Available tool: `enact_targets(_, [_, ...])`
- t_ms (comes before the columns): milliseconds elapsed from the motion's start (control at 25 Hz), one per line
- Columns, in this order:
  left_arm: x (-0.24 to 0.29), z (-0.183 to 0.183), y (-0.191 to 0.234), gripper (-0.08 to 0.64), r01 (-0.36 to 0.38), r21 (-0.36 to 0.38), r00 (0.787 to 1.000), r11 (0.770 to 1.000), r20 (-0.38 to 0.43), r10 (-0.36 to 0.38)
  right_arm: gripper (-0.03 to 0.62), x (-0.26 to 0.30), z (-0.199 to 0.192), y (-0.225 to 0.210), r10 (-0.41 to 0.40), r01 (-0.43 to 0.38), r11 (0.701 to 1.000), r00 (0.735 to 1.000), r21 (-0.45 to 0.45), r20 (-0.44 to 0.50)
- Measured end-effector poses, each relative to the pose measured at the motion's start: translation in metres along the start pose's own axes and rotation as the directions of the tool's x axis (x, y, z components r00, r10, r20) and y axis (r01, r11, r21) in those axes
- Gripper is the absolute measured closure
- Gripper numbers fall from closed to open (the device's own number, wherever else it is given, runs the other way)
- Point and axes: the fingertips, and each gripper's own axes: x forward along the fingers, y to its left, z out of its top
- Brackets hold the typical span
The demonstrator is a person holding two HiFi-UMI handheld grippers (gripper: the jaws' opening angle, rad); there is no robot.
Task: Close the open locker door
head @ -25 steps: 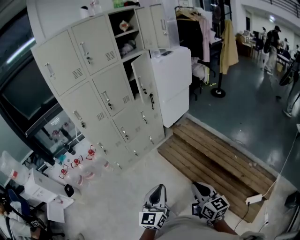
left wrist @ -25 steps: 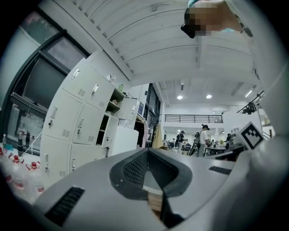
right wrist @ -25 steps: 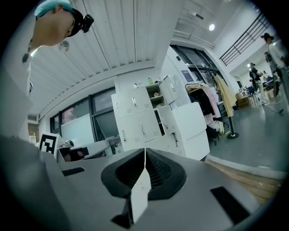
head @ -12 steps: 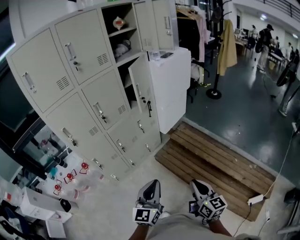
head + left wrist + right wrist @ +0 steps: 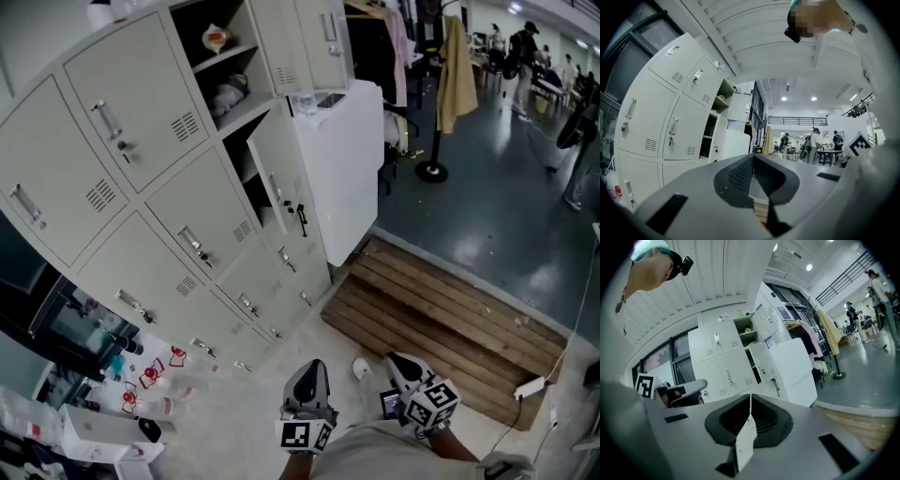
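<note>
Lockers (image 5: 122,141) at left, open locker door (image 5: 281,183) just beside cabinet (image 5: 352,169), wooden pallet (image 5: 441,323) before cabinet, coat stand (image 5: 432,172) behind.

wooden pallet (image 5: 441,328): on floor | white cabinet (image 5: 352,178): just beside it | coat stand (image 5: 432,172): beyond

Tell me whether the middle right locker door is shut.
No, the middle right locker door stands swung outward, with its dark compartment exposed beside it.
</note>
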Motion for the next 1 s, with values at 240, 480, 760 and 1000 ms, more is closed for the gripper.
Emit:
enact_targets(240, [0.078,0.018,0.044,0.551,-0.047,0.024,0.998,0.999,0.034,0.046,0.563,0.096,0.026,-0.042,0.052,-0.052,0.999,0.998,-0.004,-0.019])
enact_targets(480, [0.178,0.034,0.086,0.551,-0.109,0.037,0.993,0.993,0.048,0.107,0.563,0.185,0.08,-0.105,0.094,-0.095,0.995,0.995,-0.031,-0.013])
enact_targets(760, [0.278,0.056,0.104,0.551,-0.145,0.07,0.985,0.987,0.108,0.137,0.563,0.261,0.138,-0.176,0.127,-0.125,0.985,0.992,-0.117,0.003])
enact_targets(1000, [0.32,0.087,0.124,0.551,-0.187,0.099,0.973,0.977,0.153,0.17,0.563,0.312,0.199,-0.209,0.15,-0.129,0.958,0.987,-0.255,0.063])
